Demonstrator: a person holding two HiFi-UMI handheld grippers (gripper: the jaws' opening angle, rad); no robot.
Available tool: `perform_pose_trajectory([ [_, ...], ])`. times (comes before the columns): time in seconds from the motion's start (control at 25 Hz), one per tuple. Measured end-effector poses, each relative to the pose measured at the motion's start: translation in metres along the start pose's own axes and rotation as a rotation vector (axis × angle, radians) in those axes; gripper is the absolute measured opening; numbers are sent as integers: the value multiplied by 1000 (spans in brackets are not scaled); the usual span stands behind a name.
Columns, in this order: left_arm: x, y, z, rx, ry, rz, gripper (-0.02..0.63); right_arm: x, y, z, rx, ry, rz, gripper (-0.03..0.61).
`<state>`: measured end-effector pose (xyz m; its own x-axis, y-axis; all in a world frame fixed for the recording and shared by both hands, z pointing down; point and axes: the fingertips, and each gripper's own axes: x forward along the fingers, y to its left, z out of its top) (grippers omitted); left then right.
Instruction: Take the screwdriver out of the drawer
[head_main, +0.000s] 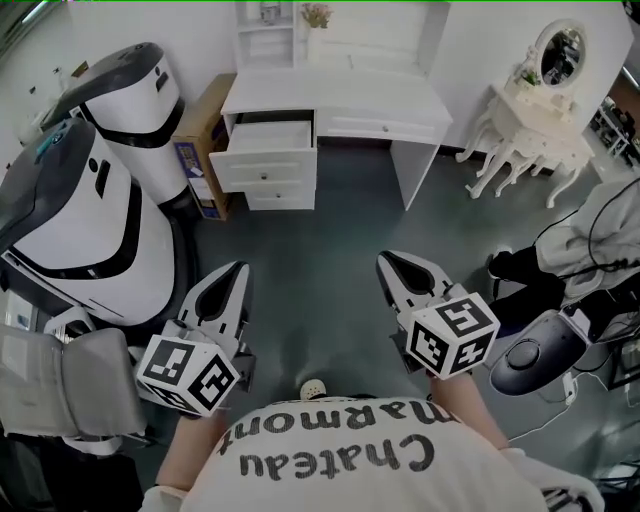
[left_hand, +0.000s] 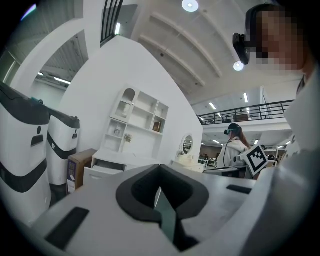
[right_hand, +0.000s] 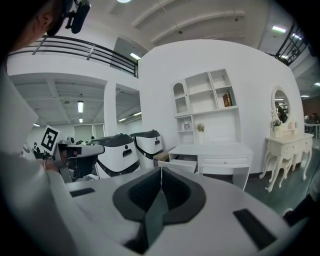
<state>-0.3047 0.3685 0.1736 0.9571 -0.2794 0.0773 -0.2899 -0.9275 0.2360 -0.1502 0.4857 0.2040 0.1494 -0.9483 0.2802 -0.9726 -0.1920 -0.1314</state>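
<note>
The screwdriver cannot be made out in any view. The drawer (head_main: 265, 165) stands well apart from both hand-held grippers, across a stretch of dark grey floor (head_main: 330, 250). It is pulled out at the top left of the white table (head_main: 335, 95). Its inside reads only as a pale hollow, too small to show what lies in it.

The left hand-held gripper (head_main: 232, 275) is low in the head view and points toward the table. The drawer is ahead of it and slightly to the right. In its own view the dark jaws are pressed together with nothing between them, and the drawer (left_hand: 102, 172) shows just left of the jaw tips. The right hand-held gripper (head_main: 395, 265) is level with the left one, with a gap of floor between the two. Its jaws are likewise closed and empty, and in its view the drawer (right_hand: 182, 165) sits right above where they meet.

The drawer is white, with a small knob on its front and another shut drawer under it. A brown cardboard box (head_main: 200, 150) stands just beside the table's left end. White shelves (head_main: 290, 30) rise behind the tabletop.
</note>
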Motion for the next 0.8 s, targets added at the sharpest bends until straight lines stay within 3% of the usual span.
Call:
perform_pose_trajectory([
  [0.36,25,26,11,-6,-3,-21,23,39,-4,16,-9,-14,-6,28],
  [0.8,65,43,-15,-45,53,-22,23,82,-27,-4,28,62,26,28],
])
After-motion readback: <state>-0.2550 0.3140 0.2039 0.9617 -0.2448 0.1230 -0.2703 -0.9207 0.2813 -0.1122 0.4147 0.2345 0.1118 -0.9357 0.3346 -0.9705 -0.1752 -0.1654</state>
